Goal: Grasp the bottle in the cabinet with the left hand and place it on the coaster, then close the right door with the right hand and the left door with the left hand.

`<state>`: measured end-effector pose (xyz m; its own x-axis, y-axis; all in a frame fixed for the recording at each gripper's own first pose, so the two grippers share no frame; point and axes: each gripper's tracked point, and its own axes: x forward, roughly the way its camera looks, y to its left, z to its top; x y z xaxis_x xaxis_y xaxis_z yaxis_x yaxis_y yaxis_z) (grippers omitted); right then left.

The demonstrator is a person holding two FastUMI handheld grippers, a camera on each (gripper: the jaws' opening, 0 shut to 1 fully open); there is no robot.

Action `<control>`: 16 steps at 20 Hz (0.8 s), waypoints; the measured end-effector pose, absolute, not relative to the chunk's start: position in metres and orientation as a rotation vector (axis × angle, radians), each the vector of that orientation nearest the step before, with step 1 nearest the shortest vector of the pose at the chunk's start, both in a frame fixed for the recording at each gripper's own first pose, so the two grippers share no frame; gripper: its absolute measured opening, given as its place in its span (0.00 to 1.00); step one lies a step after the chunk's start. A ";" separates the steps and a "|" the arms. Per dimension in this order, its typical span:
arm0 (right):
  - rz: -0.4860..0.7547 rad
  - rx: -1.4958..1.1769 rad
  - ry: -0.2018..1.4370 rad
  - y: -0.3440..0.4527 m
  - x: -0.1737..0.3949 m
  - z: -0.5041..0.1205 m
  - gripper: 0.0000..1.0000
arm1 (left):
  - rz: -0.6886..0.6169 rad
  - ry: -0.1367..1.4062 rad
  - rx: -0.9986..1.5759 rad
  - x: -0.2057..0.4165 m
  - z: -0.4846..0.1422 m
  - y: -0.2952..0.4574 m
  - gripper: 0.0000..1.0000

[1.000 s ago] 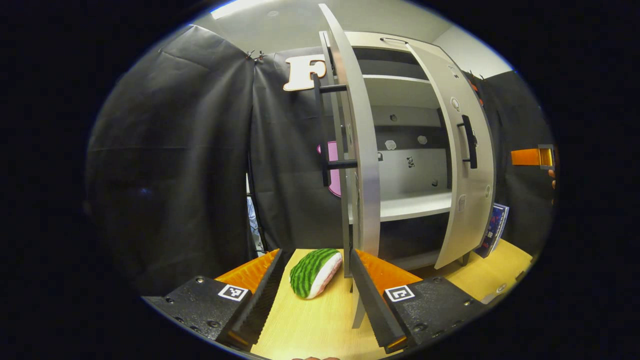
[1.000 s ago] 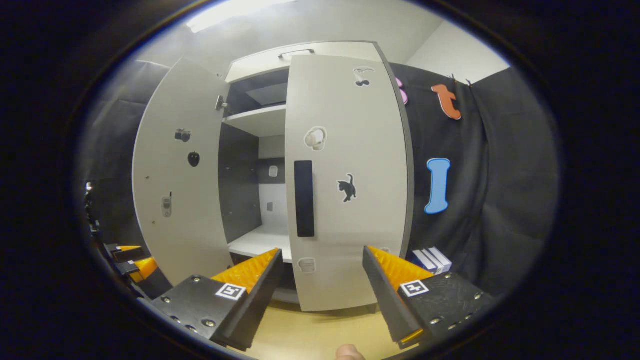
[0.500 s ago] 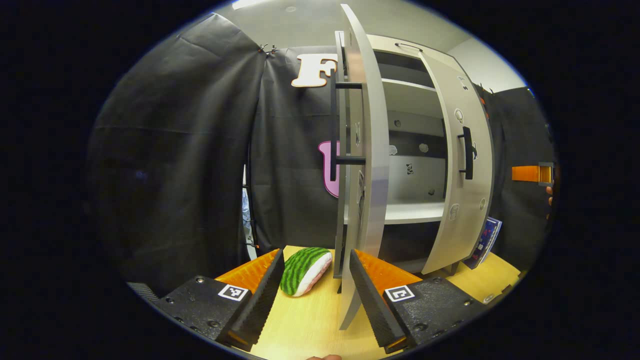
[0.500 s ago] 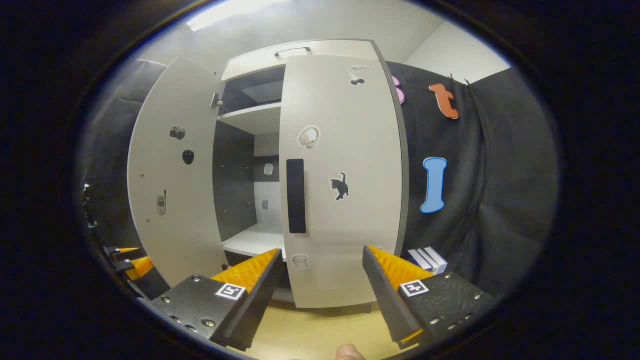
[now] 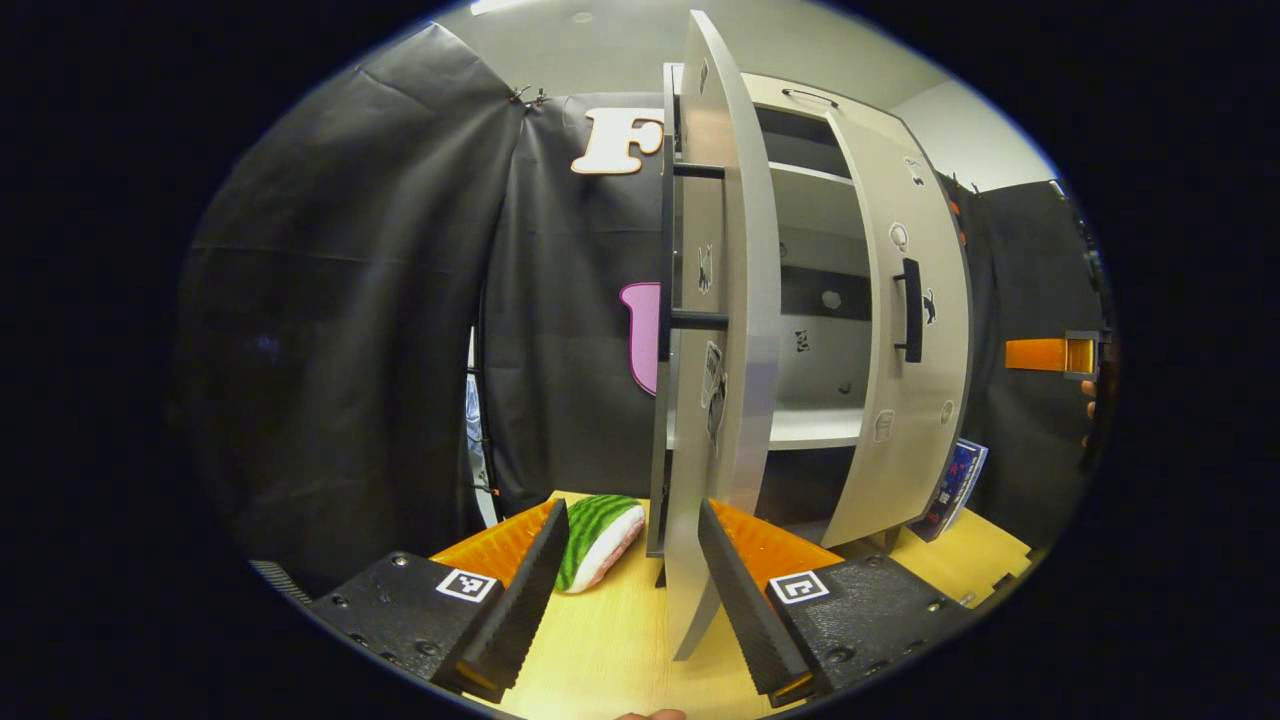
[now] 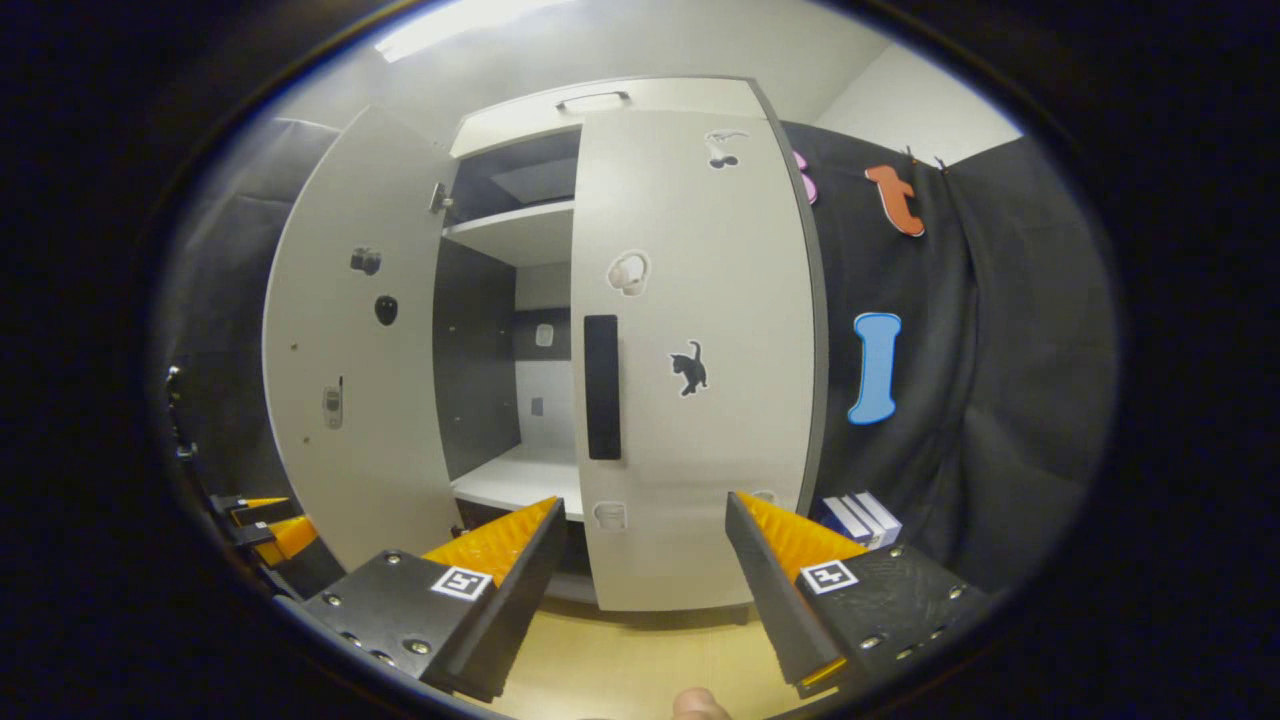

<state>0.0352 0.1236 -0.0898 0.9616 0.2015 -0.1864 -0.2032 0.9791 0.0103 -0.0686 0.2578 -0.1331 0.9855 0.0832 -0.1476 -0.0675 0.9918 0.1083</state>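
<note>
The cabinet (image 6: 600, 100) stands on the wooden bench (image 5: 610, 640), and the shelf (image 6: 515, 480) you see through the gap between its doors is bare. The right door (image 6: 700, 350) sits nearly shut, its dark handle (image 6: 602, 387) facing your right tool (image 6: 640, 590). The left door (image 5: 725, 300) stands wide open, seen edge-on in the left gripper view, with its handle (image 5: 668, 250) on the far face. Your left tool (image 5: 625, 590) is released, fingers spread wide; the door's lower edge lies between them, though contact cannot be told. Your right tool is likewise released, fingers apart and holding nothing, just before the right door. A watermelon-slice toy (image 5: 598, 540) lies on the bench left of the open door. Books (image 6: 855, 520) stand beside the cabinet's right side.
</note>
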 end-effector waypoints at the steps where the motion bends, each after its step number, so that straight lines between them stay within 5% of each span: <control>1: 0.203 -0.009 0.188 0.123 0.035 -0.090 0.96 | 0.071 0.154 0.101 -0.069 -0.133 0.256 0.84; 16: 0.145 -0.018 0.189 0.109 0.029 -0.091 0.96 | -0.065 0.166 0.105 -0.053 -0.144 0.205 0.84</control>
<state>0.0289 0.1092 -0.0908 0.9718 0.1421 -0.1882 -0.1455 0.9894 -0.0043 -0.0532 0.2047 -0.1440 0.9841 -0.0559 -0.1683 0.0733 0.9924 0.0985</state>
